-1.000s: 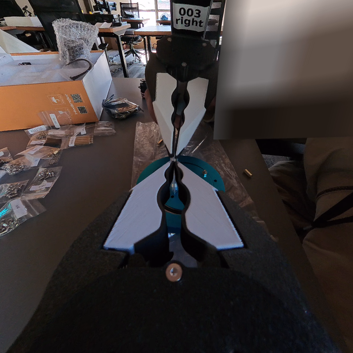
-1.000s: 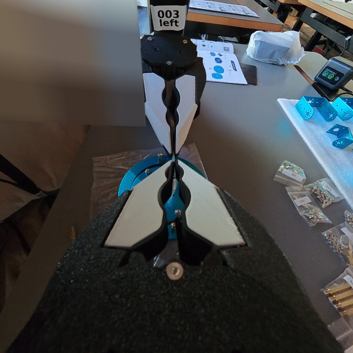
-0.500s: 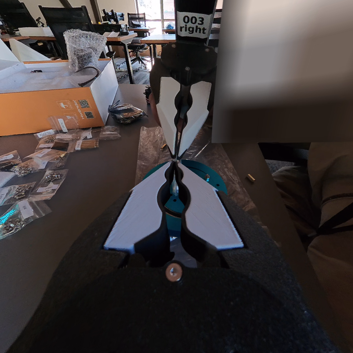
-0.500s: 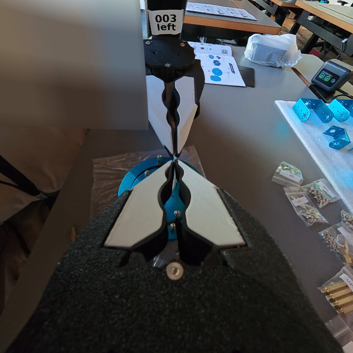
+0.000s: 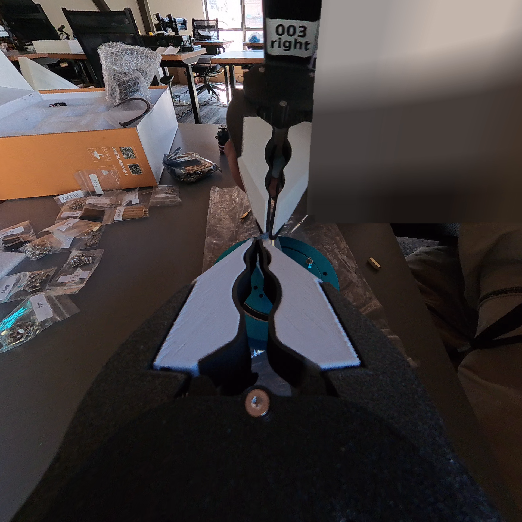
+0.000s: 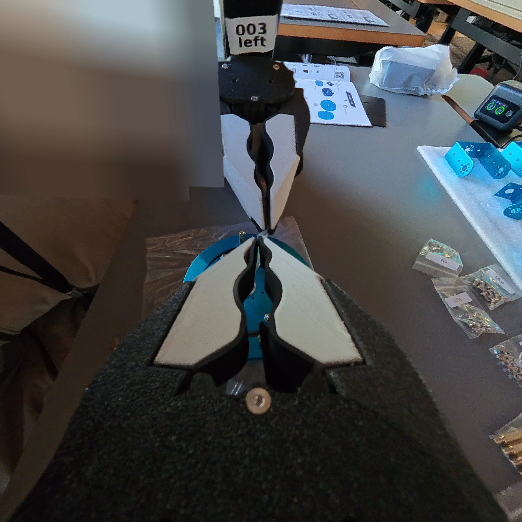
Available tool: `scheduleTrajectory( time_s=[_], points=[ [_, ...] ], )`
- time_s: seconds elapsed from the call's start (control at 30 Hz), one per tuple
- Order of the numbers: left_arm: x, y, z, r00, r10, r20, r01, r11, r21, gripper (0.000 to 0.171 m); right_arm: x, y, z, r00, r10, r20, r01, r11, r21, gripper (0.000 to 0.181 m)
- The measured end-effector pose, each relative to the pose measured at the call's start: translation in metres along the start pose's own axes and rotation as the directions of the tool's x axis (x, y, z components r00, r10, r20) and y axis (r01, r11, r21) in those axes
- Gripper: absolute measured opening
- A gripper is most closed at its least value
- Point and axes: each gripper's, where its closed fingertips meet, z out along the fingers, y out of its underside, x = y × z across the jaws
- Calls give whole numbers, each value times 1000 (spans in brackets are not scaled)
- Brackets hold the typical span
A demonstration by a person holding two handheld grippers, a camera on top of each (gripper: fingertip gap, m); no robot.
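Note:
A round blue metal disc [image 5: 316, 268] with small holes lies on a clear plastic bag [image 5: 226, 209] on the dark table; it also shows in the right wrist view [image 6: 197, 265]. My left gripper [image 5: 257, 242] and right gripper [image 6: 258, 240] are both shut and meet tip to tip just above the disc. Each shows in the other's view, the right gripper [image 5: 270, 236] and the left gripper [image 6: 267, 231] coming down from above. A small upright screw [image 6: 241, 233] stands on the disc beside the tips. I cannot tell whether anything is pinched at the tips.
Several small bags of screws [image 5: 76, 262] and an orange-and-white box [image 5: 79, 158] lie to the left in the left wrist view. A booklet [image 6: 333, 104], blue brackets on white foam [image 6: 477, 161] and more screw bags [image 6: 463, 299] lie nearby. A person's leg [image 5: 480, 310] is at the table edge.
Both grippers stay shut and tip to tip over the disc. The left gripper has shifted slightly; the silver bit seen between its fingers a second ago no longer shows.

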Motion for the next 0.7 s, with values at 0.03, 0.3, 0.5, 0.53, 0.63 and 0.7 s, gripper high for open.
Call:
scheduleTrajectory(
  time_s=[0.03, 0.3, 0.5, 0.53, 0.63, 0.7],
  points=[
    [1, -1, 0, 1000, 7, -3, -7, 1000, 4, 0, 1, -1, -2, 1000, 27, 13, -27, 1000, 13, 0],
    [7, -1, 0, 997, 78, -10, -78, 997, 9, 0, 7, -6, -5, 915, 346, 208, -365, 929, 63, 15],
    [7, 1, 1, 997, 71, -13, -71, 997, 0, 0, 5, -4, 0, 932, 317, 177, -330, 943, 48, 14],
    [7, 1, 1, 997, 69, -15, -70, 998, -3, 0, 6, -4, 0, 935, 313, 167, -325, 944, 49, 14],
    [8, 1, 1, 997, 70, -17, -70, 998, -4, 0, 8, -3, 0, 940, 305, 152, -315, 948, 46, 12],
    [7, 2, 1, 998, 69, -13, -69, 998, -6, 0, 7, -3, 0, 941, 300, 155, -310, 949, 47, 12]
  ],
)
